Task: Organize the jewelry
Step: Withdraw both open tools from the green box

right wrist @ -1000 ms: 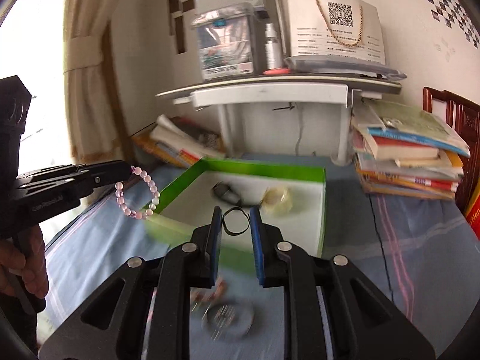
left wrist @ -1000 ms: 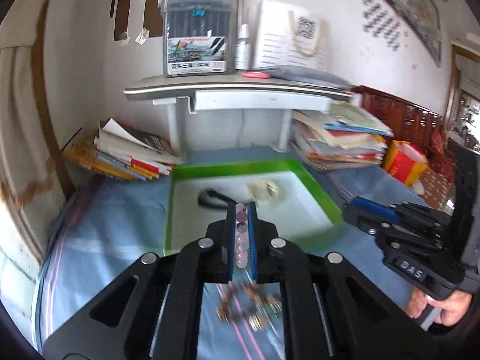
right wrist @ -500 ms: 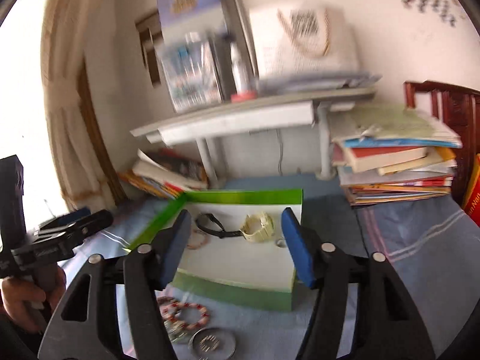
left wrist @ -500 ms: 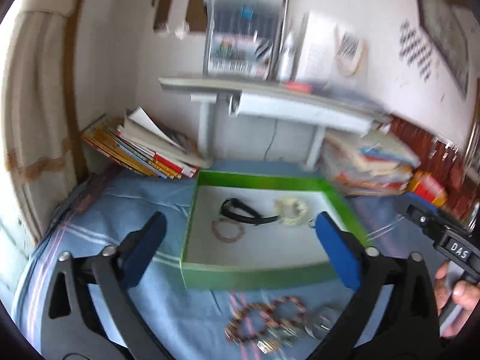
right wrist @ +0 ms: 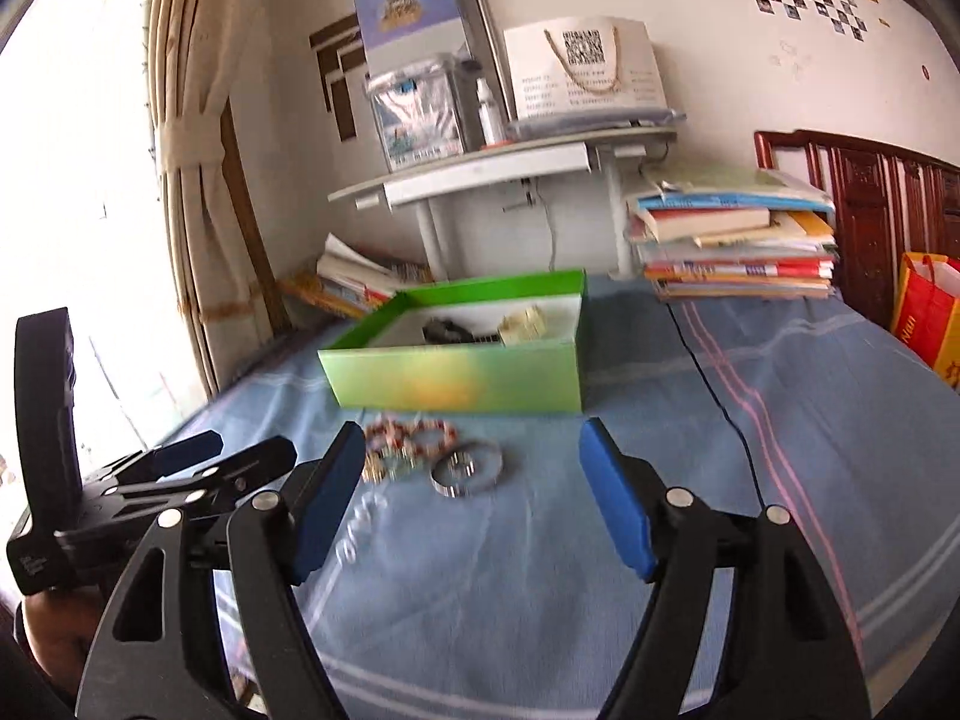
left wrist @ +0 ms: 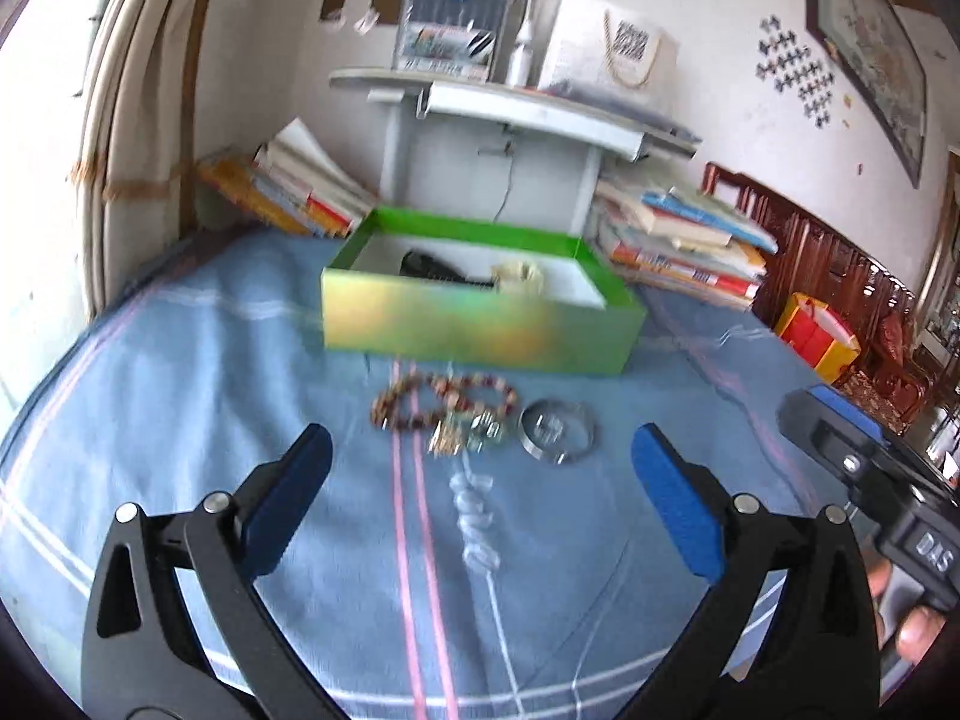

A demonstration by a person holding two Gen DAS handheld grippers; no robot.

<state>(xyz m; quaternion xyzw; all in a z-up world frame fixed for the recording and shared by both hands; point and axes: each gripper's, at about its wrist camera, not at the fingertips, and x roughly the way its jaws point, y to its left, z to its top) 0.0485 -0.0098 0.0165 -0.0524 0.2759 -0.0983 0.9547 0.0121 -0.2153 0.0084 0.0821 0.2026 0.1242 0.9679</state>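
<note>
A green box (left wrist: 480, 324) with a white inside stands on the blue cloth; it also shows in the right wrist view (right wrist: 456, 381). Inside lie a black band (left wrist: 429, 267) and a cream bracelet (left wrist: 519, 273). In front of the box lie beaded bracelets (left wrist: 444, 399), small metal pieces and a silver bangle (left wrist: 558, 429); the bangle also shows in the right wrist view (right wrist: 467, 468). A clear bead strand (left wrist: 474, 516) lies nearer. My left gripper (left wrist: 480, 498) is open and empty, low over the cloth before the pile. My right gripper (right wrist: 465, 504) is open and empty beside it.
A white desk shelf (left wrist: 516, 102) stands behind the box. Book stacks lie at the back left (left wrist: 288, 186) and back right (left wrist: 678, 240). A red and yellow bag (left wrist: 819, 342) and a dark wooden chair (right wrist: 870, 192) are at the right.
My left gripper let go of the pink bead bracelet into the box and opened. Both grippers opened wide, pulled back from the box and dropped low in front of the pile.
</note>
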